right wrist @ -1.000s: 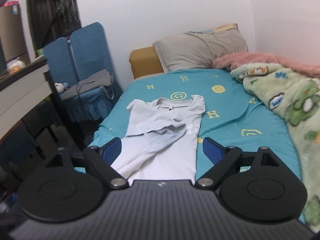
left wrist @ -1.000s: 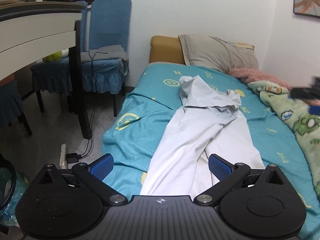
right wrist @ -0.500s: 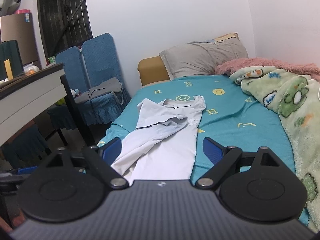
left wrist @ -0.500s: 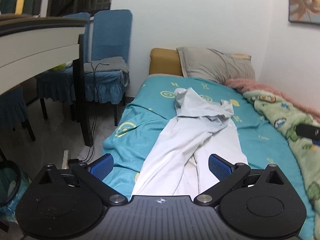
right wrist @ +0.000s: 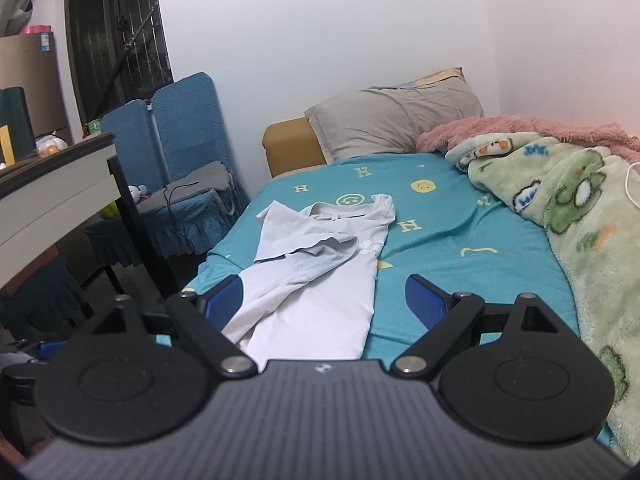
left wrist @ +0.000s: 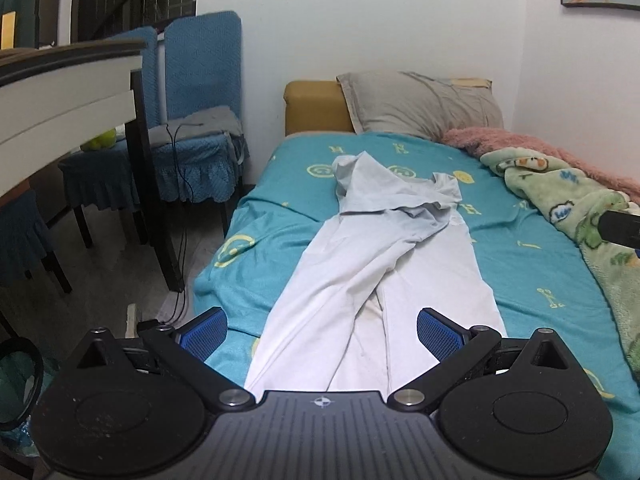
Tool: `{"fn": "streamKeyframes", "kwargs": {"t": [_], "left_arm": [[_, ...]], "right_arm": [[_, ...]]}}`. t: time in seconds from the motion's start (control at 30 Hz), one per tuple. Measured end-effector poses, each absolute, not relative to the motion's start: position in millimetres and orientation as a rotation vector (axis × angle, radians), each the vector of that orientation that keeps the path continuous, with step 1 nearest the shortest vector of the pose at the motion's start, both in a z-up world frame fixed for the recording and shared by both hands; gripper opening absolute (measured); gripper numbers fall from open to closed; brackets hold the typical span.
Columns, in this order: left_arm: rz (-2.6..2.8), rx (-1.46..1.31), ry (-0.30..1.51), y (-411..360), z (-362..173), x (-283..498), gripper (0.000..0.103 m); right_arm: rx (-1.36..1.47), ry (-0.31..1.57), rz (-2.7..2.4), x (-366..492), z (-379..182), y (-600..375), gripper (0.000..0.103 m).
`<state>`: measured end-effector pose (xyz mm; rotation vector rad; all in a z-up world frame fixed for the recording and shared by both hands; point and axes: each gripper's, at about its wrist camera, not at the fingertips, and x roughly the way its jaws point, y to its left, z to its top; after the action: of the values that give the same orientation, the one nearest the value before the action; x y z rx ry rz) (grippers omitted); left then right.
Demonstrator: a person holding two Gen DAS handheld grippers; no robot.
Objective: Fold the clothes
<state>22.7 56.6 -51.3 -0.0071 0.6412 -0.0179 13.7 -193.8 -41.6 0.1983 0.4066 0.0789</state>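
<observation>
A white polo shirt (left wrist: 372,264) lies lengthwise on the teal bed sheet (left wrist: 532,272), collar toward the pillow, its left side folded over the middle. It also shows in the right wrist view (right wrist: 320,268). My left gripper (left wrist: 320,330) is open and empty, held above the shirt's hem at the foot of the bed. My right gripper (right wrist: 325,300) is open and empty, also held back over the hem end. The right gripper's body (left wrist: 620,228) shows at the right edge of the left wrist view.
A green cartoon blanket (right wrist: 580,216) and pink throw (right wrist: 520,130) lie along the bed's right side. A grey pillow (left wrist: 420,102) rests at the head. A desk (left wrist: 64,92) and blue-covered chairs (left wrist: 192,112) stand left of the bed, with cables on the floor.
Both grippers have drawn back and up from the shirt, so more of the bed and room shows. The shirt has not moved. Both stay open.
</observation>
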Motion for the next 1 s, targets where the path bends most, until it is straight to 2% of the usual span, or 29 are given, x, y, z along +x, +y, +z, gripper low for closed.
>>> {"fn": "streamKeyframes", "kwargs": {"t": [0.2, 0.27, 0.47, 0.53, 0.6, 0.83, 0.87, 0.9, 1.0], "left_arm": [[-0.095, -0.063, 0.763, 52.1, -66.4, 78.4, 0.101], [-0.138, -0.16, 0.819, 57.9, -73.1, 106.9, 0.099], [-0.151, -0.386, 0.806, 77.8, -95.5, 196.5, 0.098], [-0.155, -0.426, 0.796, 81.0, -106.2, 229.5, 0.091], [-0.146, -0.45, 0.785, 82.4, -117.4, 260.2, 0.079], [-0.124, -0.44, 0.754, 78.0, -145.6, 346.2, 0.073], [-0.13, -0.43, 0.757, 76.1, -148.5, 355.2, 0.069], [-0.136, -0.416, 0.767, 73.5, -151.6, 362.2, 0.059], [-0.159, -0.417, 0.792, 67.8, -158.2, 372.7, 0.037]], "right_arm": [[0.171, 0.423, 0.023, 18.5, -54.8, -190.8, 0.089], [0.189, 0.426, 0.018, 22.0, -59.2, -190.9, 0.089], [0.242, 0.434, 0.002, 32.4, -72.3, -191.1, 0.089], [0.259, 0.436, -0.003, 35.8, -76.7, -191.2, 0.089], [0.277, 0.439, -0.009, 39.3, -81.0, -191.3, 0.089], [0.328, 0.462, -0.033, 75.1, -107.7, -201.9, 0.089], [0.336, 0.466, -0.036, 80.6, -111.7, -203.5, 0.089], [0.343, 0.469, -0.04, 86.0, -115.7, -205.2, 0.089], [0.395, 0.479, -0.047, 91.1, -123.5, -213.7, 0.089]]}}
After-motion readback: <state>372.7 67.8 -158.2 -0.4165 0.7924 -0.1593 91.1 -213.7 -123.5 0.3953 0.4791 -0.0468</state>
